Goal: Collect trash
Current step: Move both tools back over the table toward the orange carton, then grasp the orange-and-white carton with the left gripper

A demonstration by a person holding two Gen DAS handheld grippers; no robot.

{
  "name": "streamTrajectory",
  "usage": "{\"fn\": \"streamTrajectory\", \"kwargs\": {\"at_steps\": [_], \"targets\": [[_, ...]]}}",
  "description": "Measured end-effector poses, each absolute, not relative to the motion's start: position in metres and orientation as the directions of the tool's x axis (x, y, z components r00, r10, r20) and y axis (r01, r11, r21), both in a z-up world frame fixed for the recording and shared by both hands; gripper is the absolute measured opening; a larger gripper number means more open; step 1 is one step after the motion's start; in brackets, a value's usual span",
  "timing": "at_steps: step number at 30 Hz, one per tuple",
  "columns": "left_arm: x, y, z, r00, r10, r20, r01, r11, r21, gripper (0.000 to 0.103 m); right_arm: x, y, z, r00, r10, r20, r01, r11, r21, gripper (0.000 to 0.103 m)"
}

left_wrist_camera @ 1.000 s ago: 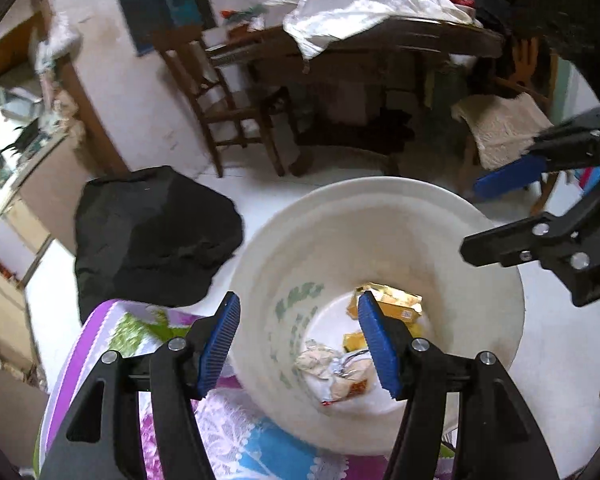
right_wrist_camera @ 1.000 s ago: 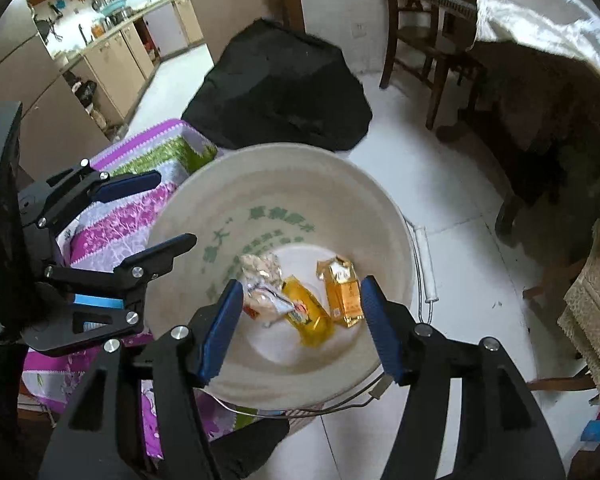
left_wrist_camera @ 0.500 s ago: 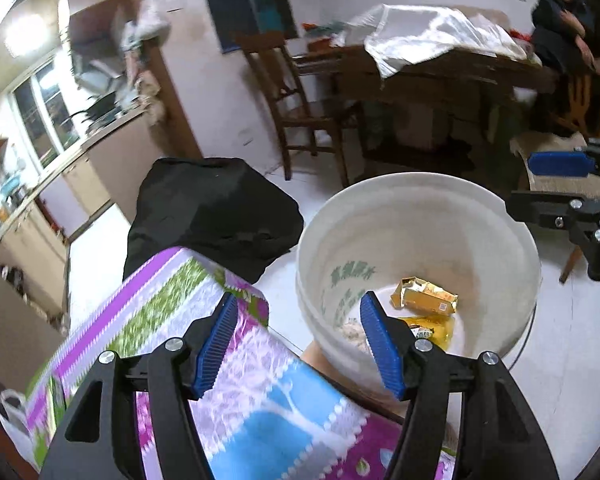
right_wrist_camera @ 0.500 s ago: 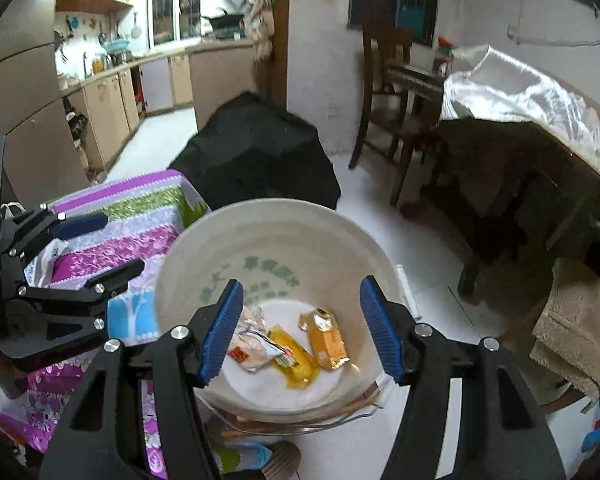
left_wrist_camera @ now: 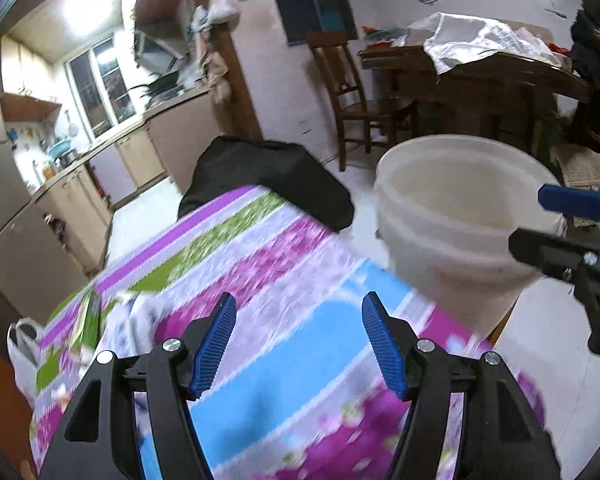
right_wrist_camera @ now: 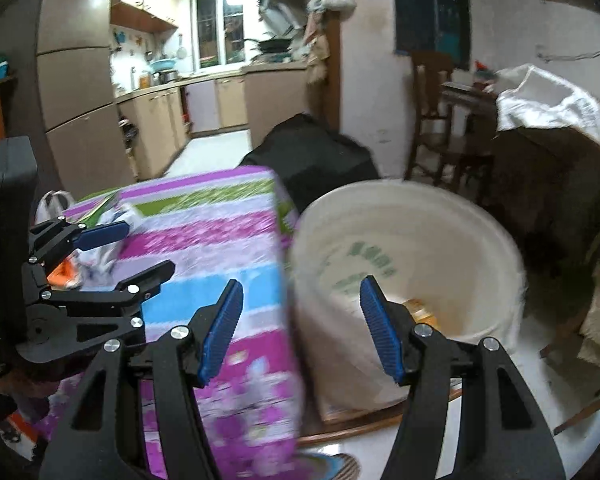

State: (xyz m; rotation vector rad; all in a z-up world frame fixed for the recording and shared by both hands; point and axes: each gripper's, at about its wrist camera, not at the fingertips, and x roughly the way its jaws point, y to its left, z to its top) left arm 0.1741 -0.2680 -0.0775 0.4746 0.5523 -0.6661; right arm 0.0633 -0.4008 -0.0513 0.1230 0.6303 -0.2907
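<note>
Left gripper (left_wrist_camera: 298, 338) over striped floral tablecloth (left_wrist_camera: 260, 264), jaws apart, nothing btwn them. White bucket (left_wrist_camera: 456, 216) just beside table edge, right. Right gripper (left_wrist_camera: 556, 220) at right edge. Black bag (left_wrist_camera: 268, 176) behind table.

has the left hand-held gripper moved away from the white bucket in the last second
Yes. The left hand-held gripper has pulled back from over the white bucket to above the patterned tablecloth.

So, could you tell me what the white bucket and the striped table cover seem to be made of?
The bucket looks like matte plastic: thin, smooth off-white wall with green lettering printed inside and a moulded rim. The table cover seems to be a printed sheet, cloth or plastic-coated; motion blur leaves that open.
</note>
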Motion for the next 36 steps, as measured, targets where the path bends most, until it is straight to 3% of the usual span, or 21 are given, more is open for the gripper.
{"fn": "streamTrajectory", "kwargs": {"at_steps": [13, 18, 21, 30, 32, 34, 36], "targets": [[0.18, -0.122, -0.104, 0.716, -0.291, -0.635, 0.48, 0.865, 0.146, 0.066, 0.098, -0.317, -0.079, 0.756, -0.097, -0.647, 0.137, 0.99, 0.012, 0.059], [0.185, -0.055, -0.1, 0.734, -0.249, -0.632, 0.334, 0.943, 0.016, 0.067, 0.114, -0.301, -0.088, 0.742, -0.046, -0.669, 0.092, 0.995, 0.034, 0.059], [0.199, -0.014, -0.091, 0.738, -0.257, -0.624, 0.226, 0.965, -0.131, 0.077, 0.12, -0.288, -0.093, 0.738, -0.026, -0.675, 0.065, 0.997, 0.032, 0.059], [0.261, -0.014, -0.105, 0.655, -0.331, -0.679, 0.146, 0.937, -0.316, 0.081, 0.129, -0.268, -0.11, 0.7, 0.004, -0.714, 0.032, 0.999, 0.037, 0.059], [0.27, -0.015, -0.113, 0.637, -0.347, -0.688, 0.131, 0.929, -0.347, 0.074, 0.13, -0.267, -0.112, 0.695, 0.005, -0.719, 0.032, 0.999, 0.038, 0.059], [0.278, -0.013, -0.121, 0.617, -0.382, -0.688, 0.131, 0.912, -0.388, 0.04, 0.131, -0.267, -0.112, 0.695, 0.005, -0.719, 0.033, 0.999, 0.039, 0.059], [0.278, -0.01, -0.124, 0.607, -0.416, -0.677, 0.167, 0.9, -0.403, 0.037, 0.133, -0.268, -0.112, 0.696, 0.007, -0.718, 0.037, 0.998, 0.046, 0.059]]}}
